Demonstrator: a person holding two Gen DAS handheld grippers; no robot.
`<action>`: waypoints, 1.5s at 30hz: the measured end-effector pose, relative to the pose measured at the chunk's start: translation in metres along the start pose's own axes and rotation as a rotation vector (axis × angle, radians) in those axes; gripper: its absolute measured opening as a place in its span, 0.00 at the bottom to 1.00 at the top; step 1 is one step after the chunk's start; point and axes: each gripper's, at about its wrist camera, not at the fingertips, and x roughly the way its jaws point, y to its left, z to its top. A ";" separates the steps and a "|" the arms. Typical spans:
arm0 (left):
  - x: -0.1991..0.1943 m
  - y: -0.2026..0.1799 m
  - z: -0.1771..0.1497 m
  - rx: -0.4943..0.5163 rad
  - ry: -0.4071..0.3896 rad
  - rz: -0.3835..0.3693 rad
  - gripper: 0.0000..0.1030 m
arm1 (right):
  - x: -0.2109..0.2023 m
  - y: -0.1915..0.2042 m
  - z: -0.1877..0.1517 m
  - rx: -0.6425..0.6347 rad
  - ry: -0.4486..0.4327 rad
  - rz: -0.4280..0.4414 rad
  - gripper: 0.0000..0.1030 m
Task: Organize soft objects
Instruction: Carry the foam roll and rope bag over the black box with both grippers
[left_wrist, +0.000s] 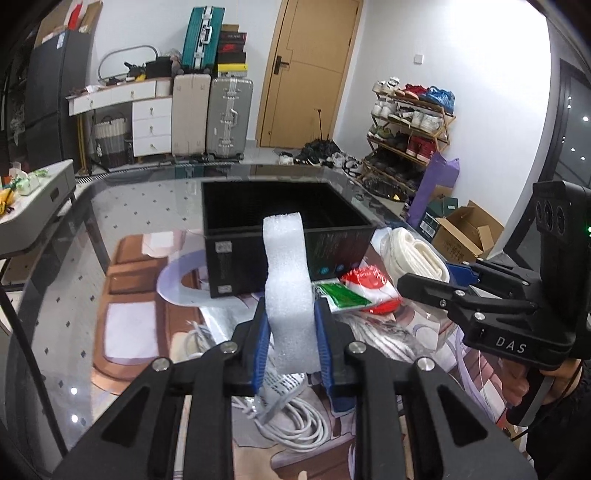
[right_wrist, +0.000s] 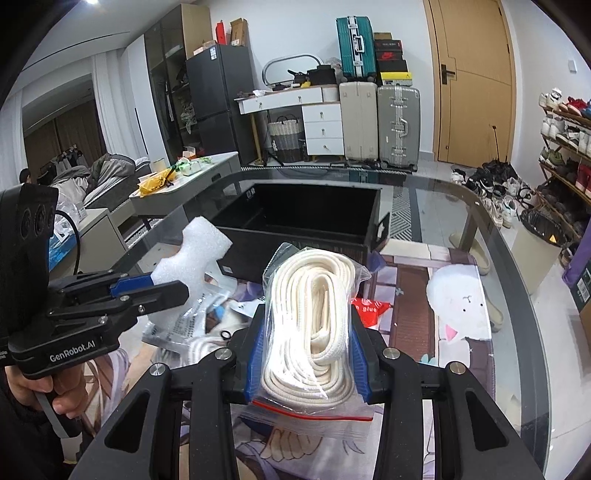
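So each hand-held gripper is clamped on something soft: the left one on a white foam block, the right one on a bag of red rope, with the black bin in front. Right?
Nearly. The right hand-held gripper is shut on a clear zip bag of cream-white rope, not red; only the bag's seal strip is red, as the right wrist view shows. The left hand-held gripper does clamp the white foam block, and the black bin stands in front.

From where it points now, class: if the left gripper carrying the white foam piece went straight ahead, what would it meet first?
Probably the near wall of the open black plastic bin, which stands directly beyond the white foam piece in the left gripper; depth is uncertain.
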 end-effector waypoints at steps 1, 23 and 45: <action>-0.003 0.001 0.002 0.000 -0.011 0.008 0.21 | -0.002 0.002 0.001 -0.004 -0.006 0.001 0.38; 0.001 0.025 0.056 0.011 -0.099 0.136 0.21 | -0.012 0.011 0.058 -0.033 -0.097 0.009 0.38; 0.050 0.034 0.090 0.020 -0.110 0.233 0.21 | 0.037 -0.012 0.101 -0.024 -0.068 -0.008 0.38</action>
